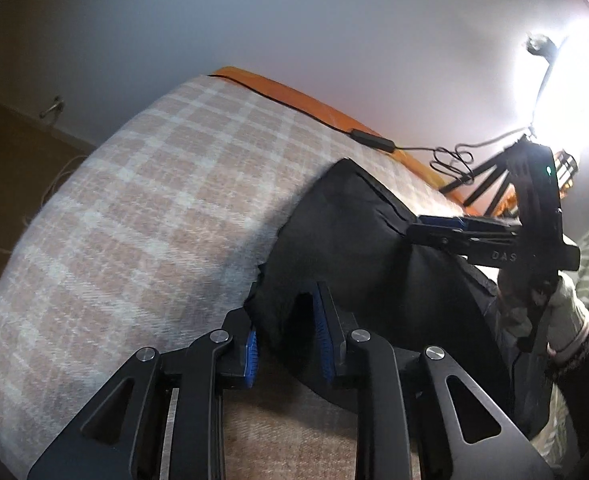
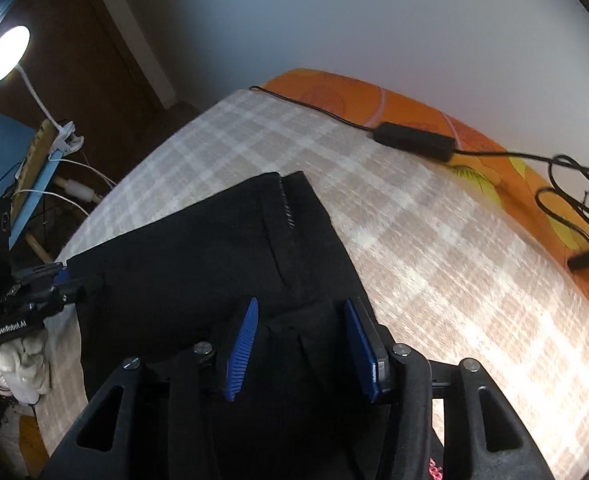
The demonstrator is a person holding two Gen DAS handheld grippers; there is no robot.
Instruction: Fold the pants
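Observation:
Black pants (image 1: 346, 236) lie on a checked beige blanket (image 1: 142, 200); they also show in the right wrist view (image 2: 198, 256). My left gripper (image 1: 288, 328) has its blue pads apart around a lifted corner of the pants. My right gripper (image 2: 300, 344) has its pads apart with black cloth between them. In the left wrist view the right gripper (image 1: 438, 228) looks closed on the pants' edge. In the right wrist view the left gripper (image 2: 74, 280) sits at the pants' left corner.
A black cable with an adapter box (image 2: 414, 142) runs along the orange bed edge (image 2: 374, 100). A bright lamp (image 2: 6, 54) and a blue chair (image 2: 34, 184) stand at the left. A tripod (image 1: 490, 180) stands beyond the bed.

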